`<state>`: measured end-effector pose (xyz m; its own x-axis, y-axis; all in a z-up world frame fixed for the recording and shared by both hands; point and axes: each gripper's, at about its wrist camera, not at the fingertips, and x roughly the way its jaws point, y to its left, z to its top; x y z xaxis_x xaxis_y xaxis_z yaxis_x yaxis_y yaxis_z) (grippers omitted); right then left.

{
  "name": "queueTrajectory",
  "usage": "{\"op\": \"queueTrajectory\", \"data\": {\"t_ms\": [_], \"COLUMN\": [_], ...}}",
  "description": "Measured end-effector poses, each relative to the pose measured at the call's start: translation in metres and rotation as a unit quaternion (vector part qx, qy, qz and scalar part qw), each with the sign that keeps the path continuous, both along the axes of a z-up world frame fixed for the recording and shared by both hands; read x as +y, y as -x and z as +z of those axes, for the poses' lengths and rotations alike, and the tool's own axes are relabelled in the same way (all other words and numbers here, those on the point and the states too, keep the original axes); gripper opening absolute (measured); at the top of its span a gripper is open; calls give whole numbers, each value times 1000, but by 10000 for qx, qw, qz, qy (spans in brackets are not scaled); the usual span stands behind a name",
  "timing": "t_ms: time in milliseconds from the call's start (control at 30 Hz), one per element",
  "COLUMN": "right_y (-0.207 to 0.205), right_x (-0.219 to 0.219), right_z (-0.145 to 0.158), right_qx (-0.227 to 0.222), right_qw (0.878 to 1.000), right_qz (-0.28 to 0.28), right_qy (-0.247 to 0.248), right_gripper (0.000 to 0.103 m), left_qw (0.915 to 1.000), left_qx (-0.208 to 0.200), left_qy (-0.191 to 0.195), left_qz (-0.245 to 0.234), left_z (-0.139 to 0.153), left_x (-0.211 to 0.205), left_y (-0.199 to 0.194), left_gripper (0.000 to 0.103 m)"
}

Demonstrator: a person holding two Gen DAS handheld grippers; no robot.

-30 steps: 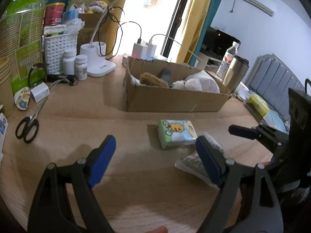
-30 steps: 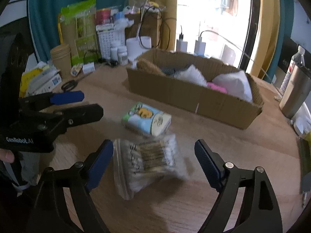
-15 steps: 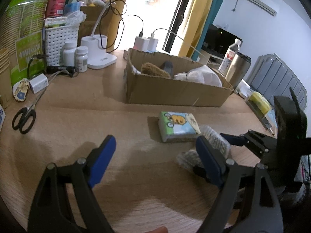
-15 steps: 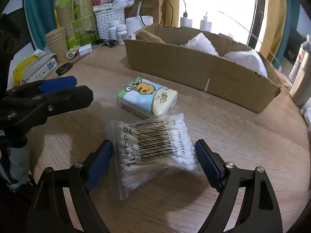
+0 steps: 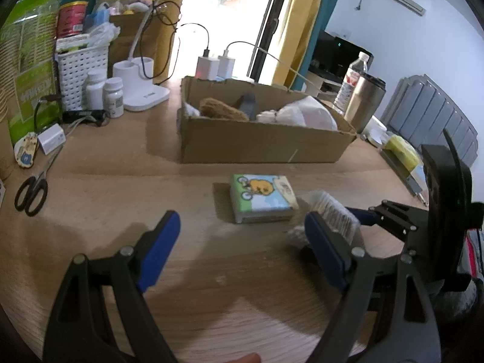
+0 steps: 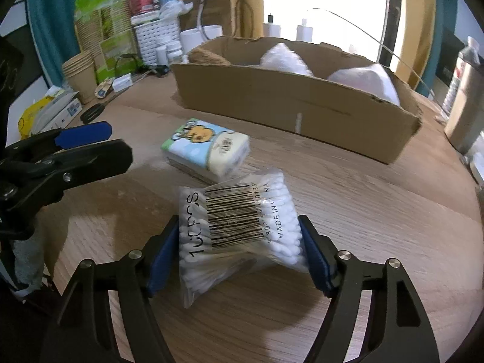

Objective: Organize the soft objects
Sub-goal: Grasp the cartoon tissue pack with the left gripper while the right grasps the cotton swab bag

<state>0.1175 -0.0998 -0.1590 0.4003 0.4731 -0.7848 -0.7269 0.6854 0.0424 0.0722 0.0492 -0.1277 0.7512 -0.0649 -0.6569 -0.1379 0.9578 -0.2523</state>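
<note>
Your right claw (image 6: 239, 252) had just been closing around the cotton swab bag (image 6: 239, 233) on the near worktop (image 6: 378, 211), pads meeting its sides. Your left claw (image 5: 242, 248) stood wide and empty. The tissue pack (image 6: 207, 149) touched the bag; the cardboard box (image 6: 296, 103) beyond had open room.

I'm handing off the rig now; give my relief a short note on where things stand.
Right tool: jaws have just been closing around the swab bag, pads at its sides, bag on the table.
Left tool: open, empty.
Tissue pack: on the table before the box.
Done: several soft items already lie in the box.
Left: swab bag, then the tissue pack.
</note>
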Motion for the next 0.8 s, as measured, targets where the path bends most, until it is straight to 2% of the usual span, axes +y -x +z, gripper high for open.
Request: {"op": "queueTrajectory", "data": {"t_ms": [333,800], "right_y": [-14,-27], "right_x": [-28,-40], "right_z": [4,5], "right_qx": [0,85], "right_qw": [9995,9984], "right_qz": [-278,-451], "right_qy": [-120,-335], "right_gripper": [77,77], "left_qw": [9999,9986], "left_qx": [93,497], "left_qy": [-56,-141], "left_qz": [-51,-98], "left_z": [3,-9], "left_x": [-14,-24], "left_y": [-12,-50], "left_gripper": [86,86]}}
